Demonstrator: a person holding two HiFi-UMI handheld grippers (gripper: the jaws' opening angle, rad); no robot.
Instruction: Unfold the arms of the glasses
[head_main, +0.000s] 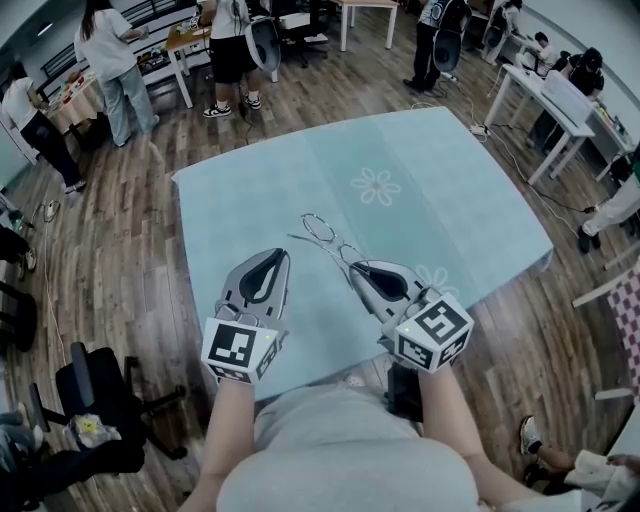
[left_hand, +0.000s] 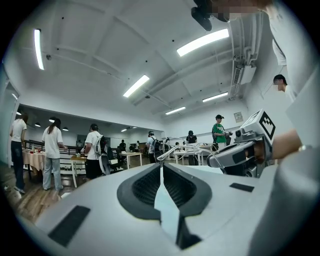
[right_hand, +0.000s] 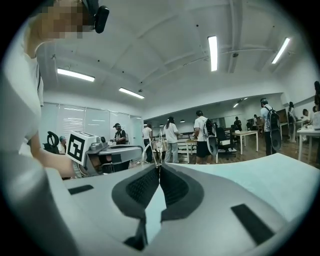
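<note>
Wire-framed glasses (head_main: 322, 232), pinched in the closed right claw (head_main: 354, 267) above the teal worktop (head_main: 450, 190), stretch far-left from its tip, while the closed, seemingly empty left claw (head_main: 281, 257) hovers just left.

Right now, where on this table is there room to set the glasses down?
The far half of the table, from the glasses to the far edge, is bare cloth. Bare strips lie between the left gripper and the left edge, and between the right gripper and the right edge. The near middle is crowded by both grippers and the held glasses.
</note>
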